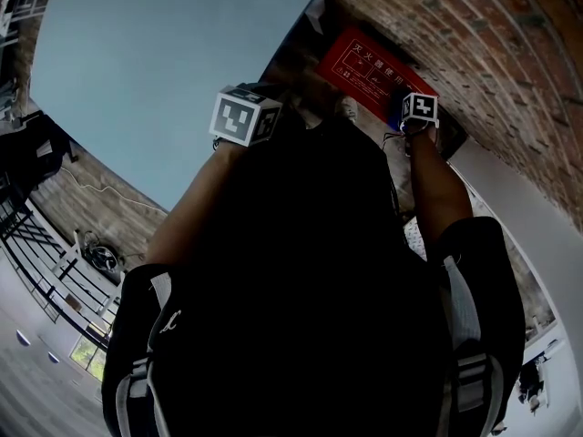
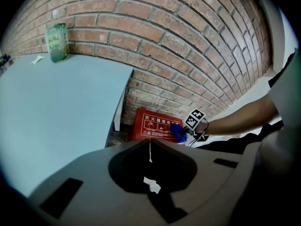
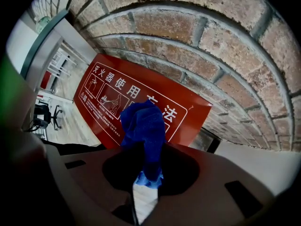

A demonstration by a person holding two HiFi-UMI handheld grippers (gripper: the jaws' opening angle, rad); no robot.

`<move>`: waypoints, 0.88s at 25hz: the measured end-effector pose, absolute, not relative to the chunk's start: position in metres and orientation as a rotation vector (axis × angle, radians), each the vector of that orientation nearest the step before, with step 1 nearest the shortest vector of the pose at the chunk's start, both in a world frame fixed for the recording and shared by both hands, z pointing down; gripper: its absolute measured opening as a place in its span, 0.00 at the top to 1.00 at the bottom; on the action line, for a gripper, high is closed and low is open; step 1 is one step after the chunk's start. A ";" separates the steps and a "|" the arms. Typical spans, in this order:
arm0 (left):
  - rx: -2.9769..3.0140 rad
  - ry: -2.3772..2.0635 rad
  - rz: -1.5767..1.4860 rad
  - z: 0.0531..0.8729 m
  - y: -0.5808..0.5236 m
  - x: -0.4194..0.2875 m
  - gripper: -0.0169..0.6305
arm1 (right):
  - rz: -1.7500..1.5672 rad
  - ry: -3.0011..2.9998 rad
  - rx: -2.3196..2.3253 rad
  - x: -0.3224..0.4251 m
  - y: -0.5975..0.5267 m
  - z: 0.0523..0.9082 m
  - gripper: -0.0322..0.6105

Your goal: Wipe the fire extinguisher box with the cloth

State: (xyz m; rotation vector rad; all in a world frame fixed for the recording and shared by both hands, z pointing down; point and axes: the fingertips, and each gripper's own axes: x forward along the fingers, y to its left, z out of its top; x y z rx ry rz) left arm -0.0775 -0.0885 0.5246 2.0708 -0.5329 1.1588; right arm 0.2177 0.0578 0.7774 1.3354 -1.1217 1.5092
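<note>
Right gripper view shows the red fire extinguisher box against the brick wall, with the blue cloth bunched on its printed face. The right gripper clamps that cloth. The left gripper, jaws together on nothing, hangs well apart near the pale tabletop, where a green bottle stands.

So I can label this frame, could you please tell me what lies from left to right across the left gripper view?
Green bottle → red fire extinguisher box → blue cloth → right tool → person's forearm.
</note>
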 end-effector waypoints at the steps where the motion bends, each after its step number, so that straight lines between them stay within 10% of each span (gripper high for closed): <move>1: 2.072 -0.533 1.158 0.525 -0.088 -0.077 0.96 | 1.505 -1.122 1.341 0.219 0.059 0.777 0.82; 22: 2.100 -0.518 1.135 0.523 -0.056 -0.052 0.96 | 1.520 -1.025 1.450 0.247 0.123 0.775 0.82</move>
